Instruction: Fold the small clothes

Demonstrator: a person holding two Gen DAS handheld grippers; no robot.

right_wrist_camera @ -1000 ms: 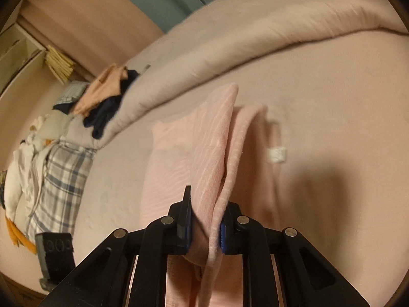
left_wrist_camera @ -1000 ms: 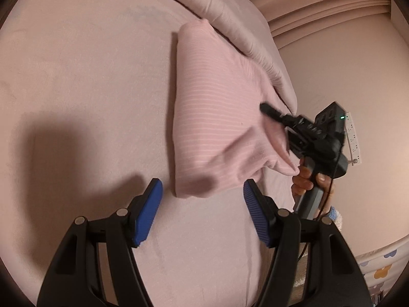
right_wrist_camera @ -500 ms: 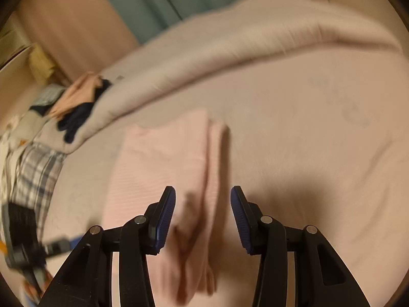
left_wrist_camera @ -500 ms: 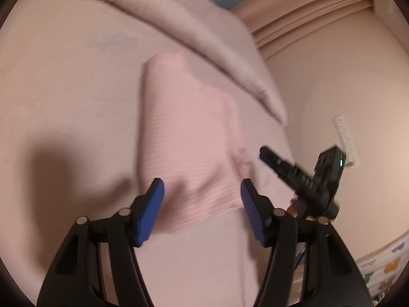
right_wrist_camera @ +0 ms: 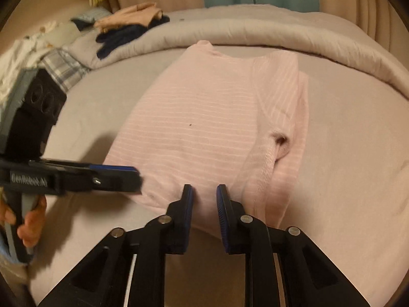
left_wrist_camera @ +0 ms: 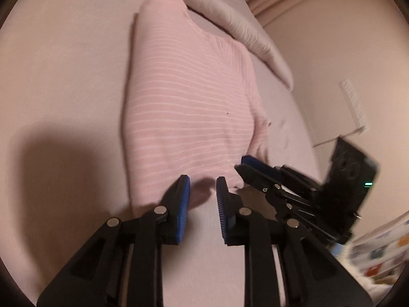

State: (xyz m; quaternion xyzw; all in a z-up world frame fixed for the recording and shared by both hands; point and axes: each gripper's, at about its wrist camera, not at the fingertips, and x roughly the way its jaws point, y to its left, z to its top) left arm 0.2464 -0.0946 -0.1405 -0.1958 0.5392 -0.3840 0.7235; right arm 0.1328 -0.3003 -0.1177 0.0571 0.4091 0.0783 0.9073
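Now both claws, left [left_wrist_camera: 203, 186] & right [right_wrist_camera: 204, 194], have just been narrowing w/ a small gap, nothing gripped, at near hem of pink striped shirt [right_wrist_camera: 204, 117] on bed [right_wrist_camera: 358, 179].

pale pink shirt [right_wrist_camera: 204, 117] with thin white stripes, blue-padded tools.

Right tool [right_wrist_camera: 204, 194] no longer clamps the pink striped top [right_wrist_camera: 204, 117]; the top now lies flat on the bed [right_wrist_camera: 358, 179]. Both tools now at its near hem. Left tool [left_wrist_camera: 203, 188] jaws have just narrowed, right reopened then narrowed; hem edge between both pairs.
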